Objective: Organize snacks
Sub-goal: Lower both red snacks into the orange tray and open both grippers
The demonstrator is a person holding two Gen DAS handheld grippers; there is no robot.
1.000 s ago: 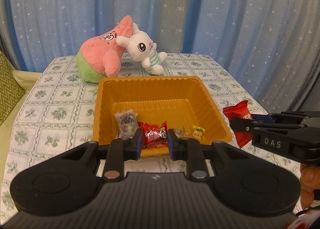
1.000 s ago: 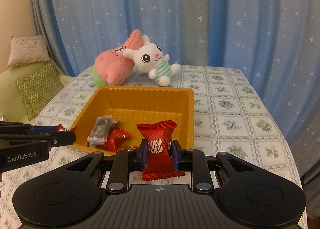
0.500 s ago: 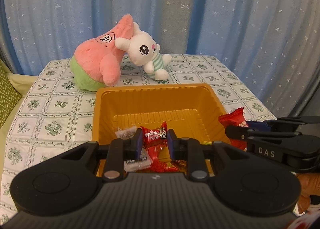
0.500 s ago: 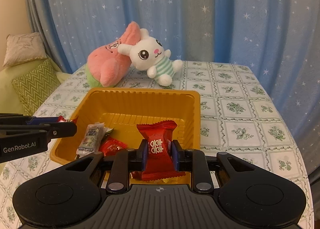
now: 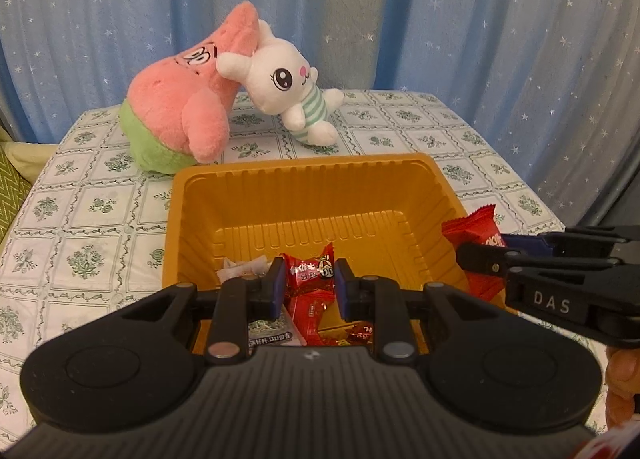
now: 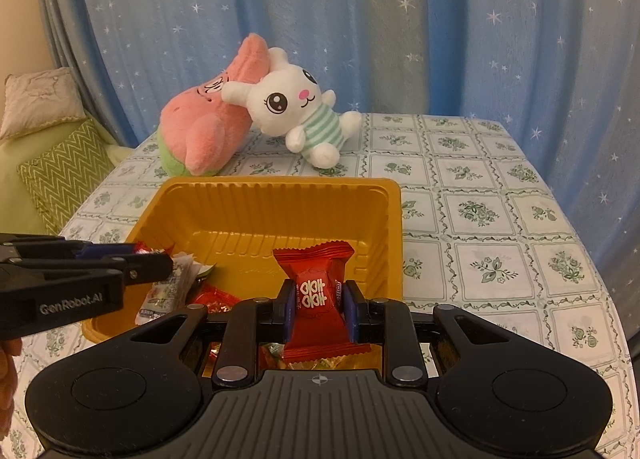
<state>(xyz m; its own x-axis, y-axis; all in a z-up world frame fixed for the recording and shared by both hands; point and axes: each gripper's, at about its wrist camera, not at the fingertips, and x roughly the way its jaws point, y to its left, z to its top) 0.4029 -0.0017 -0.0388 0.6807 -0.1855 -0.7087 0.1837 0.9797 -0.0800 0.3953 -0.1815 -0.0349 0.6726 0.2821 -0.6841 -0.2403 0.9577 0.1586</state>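
Both grippers hang over the near part of an orange tray (image 5: 304, 167), whose far rim (image 6: 280, 183) also shows in the right wrist view. My left gripper (image 5: 308, 283) is shut on a small red snack packet (image 5: 310, 265). My right gripper (image 6: 318, 303) is shut on a larger red packet with white characters (image 6: 316, 259). Each gripper shows in the other's view: the right gripper (image 5: 480, 255) comes in from the right with its red packet (image 5: 472, 231), and the left gripper (image 6: 160, 259) from the left. Several wrapped snacks lie in the tray, among them a white-green packet (image 6: 164, 291).
A pink star plush (image 5: 180, 111) and a white bunny plush (image 5: 288, 87) lean together behind the tray on the flower-patterned tablecloth (image 6: 480, 215). Blue starred curtains hang behind. Green and beige cushions (image 6: 64, 171) lie to the left of the table.
Both grippers have moved forward and slightly down, from in front of the tray to over its near part, each still holding its red packet.
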